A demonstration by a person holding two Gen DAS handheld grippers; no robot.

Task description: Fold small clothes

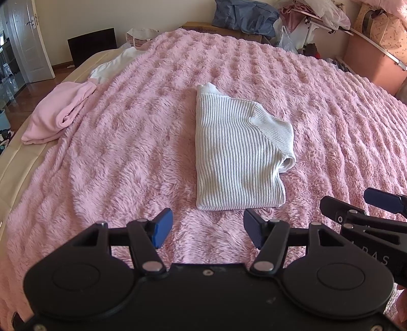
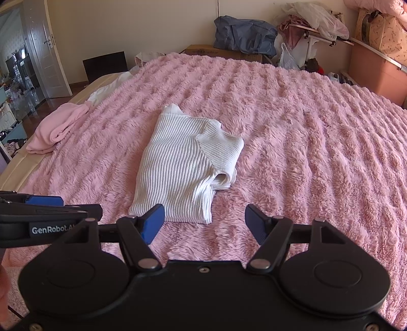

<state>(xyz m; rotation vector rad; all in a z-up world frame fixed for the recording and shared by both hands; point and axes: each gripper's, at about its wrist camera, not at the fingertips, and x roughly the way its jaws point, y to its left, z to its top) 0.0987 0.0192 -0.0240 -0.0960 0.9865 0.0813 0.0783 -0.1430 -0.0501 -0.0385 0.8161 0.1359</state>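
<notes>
A white ribbed knit garment (image 1: 234,152) lies folded lengthwise on the fluffy pink blanket (image 1: 127,157), one short sleeve sticking out to its right. My left gripper (image 1: 208,228) hovers open just short of the garment's near hem, with nothing between its blue pads. In the right wrist view the same garment (image 2: 183,163) lies ahead and slightly left. My right gripper (image 2: 204,224) is open near the hem's right corner, holding nothing. Each gripper shows at the edge of the other's view: the right gripper (image 1: 361,211) and the left gripper (image 2: 51,208).
A crumpled pink garment (image 1: 58,112) and a white one (image 1: 114,63) lie at the bed's left edge. Beyond the bed stand a cardboard box (image 1: 203,26), a blue bag (image 1: 244,14), plastic bags and a pink storage bin (image 1: 374,63). An open door (image 1: 28,40) is at far left.
</notes>
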